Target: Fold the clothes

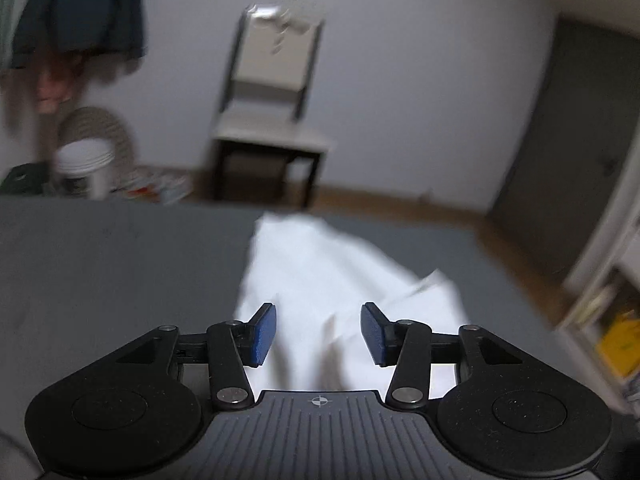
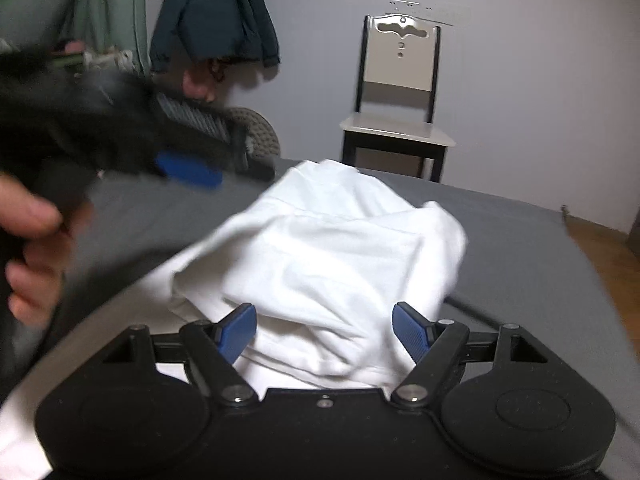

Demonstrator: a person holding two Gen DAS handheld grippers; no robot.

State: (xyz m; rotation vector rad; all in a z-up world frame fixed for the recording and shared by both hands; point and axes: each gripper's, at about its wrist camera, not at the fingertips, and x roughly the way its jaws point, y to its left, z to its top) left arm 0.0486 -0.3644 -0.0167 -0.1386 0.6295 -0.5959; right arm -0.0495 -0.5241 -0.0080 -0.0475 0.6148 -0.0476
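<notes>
On my left wrist feed, the left gripper [image 1: 318,334] hangs with its blue pads [image 1: 263,334] spread wide and nothing between them, above the white garment [image 1: 336,276] lying rumpled on the grey bed [image 1: 112,264]. A white tub [image 1: 85,168] at far left carries a label too blurred for me to read.

On my right wrist feed, the right gripper [image 2: 325,334] is likewise spread, empty, just over the bunched garment's near edge. A hand [image 2: 30,240] carries the left gripper at upper left. A chair [image 2: 396,104] stands against the wall. I can read no writing.
</notes>
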